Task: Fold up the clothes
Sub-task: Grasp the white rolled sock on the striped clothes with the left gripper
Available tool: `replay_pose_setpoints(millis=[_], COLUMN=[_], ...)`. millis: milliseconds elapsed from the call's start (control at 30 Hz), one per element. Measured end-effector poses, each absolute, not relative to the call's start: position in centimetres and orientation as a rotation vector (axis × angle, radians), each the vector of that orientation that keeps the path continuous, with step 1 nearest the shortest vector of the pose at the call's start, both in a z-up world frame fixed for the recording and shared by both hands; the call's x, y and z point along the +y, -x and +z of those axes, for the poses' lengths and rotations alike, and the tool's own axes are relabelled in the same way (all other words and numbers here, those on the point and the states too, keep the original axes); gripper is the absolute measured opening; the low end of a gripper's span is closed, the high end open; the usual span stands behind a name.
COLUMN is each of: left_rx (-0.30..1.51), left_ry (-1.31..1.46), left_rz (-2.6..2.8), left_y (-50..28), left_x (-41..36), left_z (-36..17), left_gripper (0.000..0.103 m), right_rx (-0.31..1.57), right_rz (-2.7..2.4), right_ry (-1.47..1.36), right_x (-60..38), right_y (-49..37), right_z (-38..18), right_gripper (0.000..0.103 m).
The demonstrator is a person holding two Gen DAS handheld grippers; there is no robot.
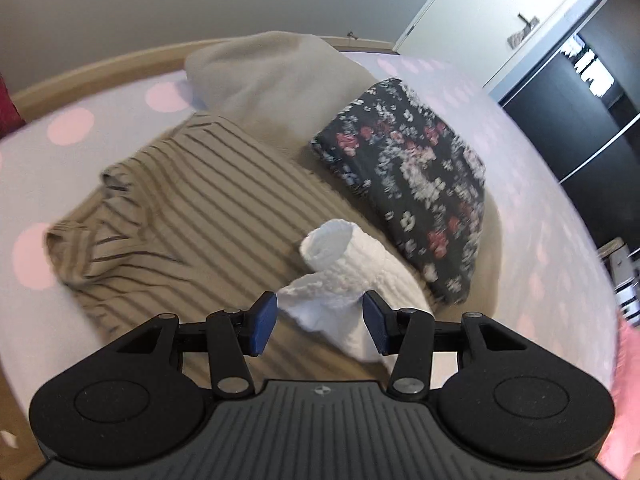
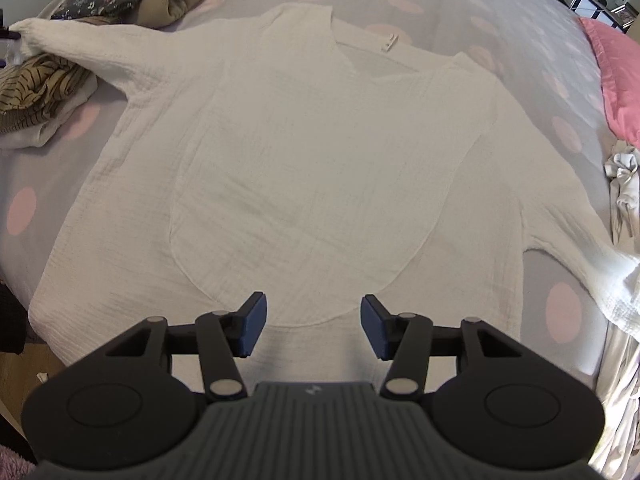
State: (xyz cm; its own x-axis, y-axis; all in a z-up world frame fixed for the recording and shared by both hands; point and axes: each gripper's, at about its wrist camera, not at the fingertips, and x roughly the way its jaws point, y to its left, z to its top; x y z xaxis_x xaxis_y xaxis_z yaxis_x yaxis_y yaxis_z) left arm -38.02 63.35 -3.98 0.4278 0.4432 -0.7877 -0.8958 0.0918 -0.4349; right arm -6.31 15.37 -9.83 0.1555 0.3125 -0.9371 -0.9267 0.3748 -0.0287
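Observation:
A white crinkled blouse lies spread flat on the bed, neck away from me, sleeves out to both sides. Its left sleeve cuff rests on a striped beige top and lies between the open jaws of my left gripper, which is not closed on it. My right gripper is open and empty, hovering over the blouse's lower hem. The right sleeve reaches toward the bed's right edge.
A striped beige top, a folded dark floral garment and a beige sweater lie piled at the left. A pink pillow and crumpled pale cloth sit at the right. The sheet is grey with pink dots.

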Motion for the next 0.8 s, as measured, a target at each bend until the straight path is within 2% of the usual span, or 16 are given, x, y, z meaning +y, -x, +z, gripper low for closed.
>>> replay_pose_setpoints(millis=[100,167,233,333,400,600,800], left_rx=[0.539,0.549,0.539,0.519,0.481,0.365,0.395], left_ry=[1.121,1.132,1.117,1.070,1.025,0.857,0.671], left_rz=[1.053,1.056,1.047,1.045,1.044,0.865,0.638], left_y=[37.6,37.3,37.3,37.2,37.0,34.8,27.7], left_x=[64.1,64.3,64.2,63.5,62.6,58.5,52.4], left_z=[-5.0,-5.4,-5.4,-4.5,-3.3,1.6,4.7], left_gripper=[0.045,0.039,0.024,0.008,0.005,0.005,0.005], right_rx=[1.081,1.102,1.107,1.109,1.114,1.116,1.117], right_rz=[0.997,0.982,0.963,0.930,0.911,0.894,0.881], right_ry=[0.718,0.706,0.704,0.700,0.683,0.635,0.615], right_x=[14.9,14.6,14.4,14.1,13.8,12.9,12.5], right_y=[6.0,5.8,5.6,5.2,4.8,4.5,4.4], right_z=[-10.4,-10.7,-10.9,-11.0,-10.9,-10.3,-10.1], right_gripper=[0.056,0.056,0.056,0.056,0.056,0.056,0.056])
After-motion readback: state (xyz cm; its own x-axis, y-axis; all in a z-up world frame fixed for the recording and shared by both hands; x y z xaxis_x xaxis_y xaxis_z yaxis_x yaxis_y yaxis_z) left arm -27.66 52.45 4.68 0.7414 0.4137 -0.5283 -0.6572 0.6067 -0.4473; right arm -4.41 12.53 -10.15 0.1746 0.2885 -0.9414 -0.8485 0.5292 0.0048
